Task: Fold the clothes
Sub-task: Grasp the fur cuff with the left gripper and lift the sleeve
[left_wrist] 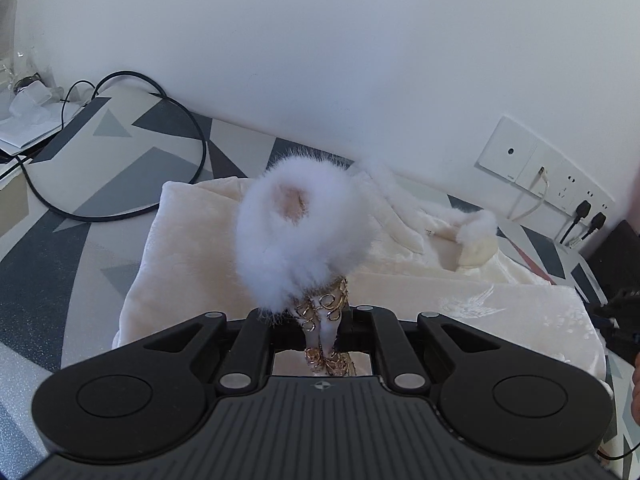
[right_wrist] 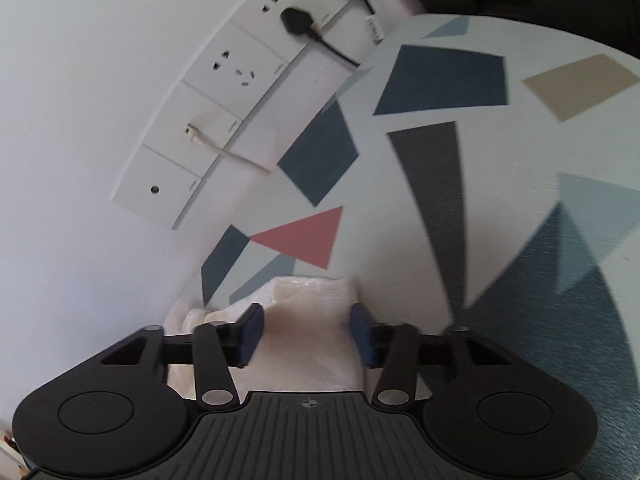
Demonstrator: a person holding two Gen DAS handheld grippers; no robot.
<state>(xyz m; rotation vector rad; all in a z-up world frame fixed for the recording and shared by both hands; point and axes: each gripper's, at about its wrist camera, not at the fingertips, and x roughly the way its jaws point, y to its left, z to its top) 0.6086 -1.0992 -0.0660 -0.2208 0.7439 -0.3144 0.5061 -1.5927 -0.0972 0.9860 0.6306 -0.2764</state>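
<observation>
left gripper: closed on the fur cuff of the cream garment, centre of frame | right gripper: wide open, empty, above the garment edge, bottom centre | advice: lay the sleeve across the body slowly, keep the gold trim from snagging

Left gripper — fur-trimmed sleeve pinched

Black cable loops near wall sockets and papers.
</observation>
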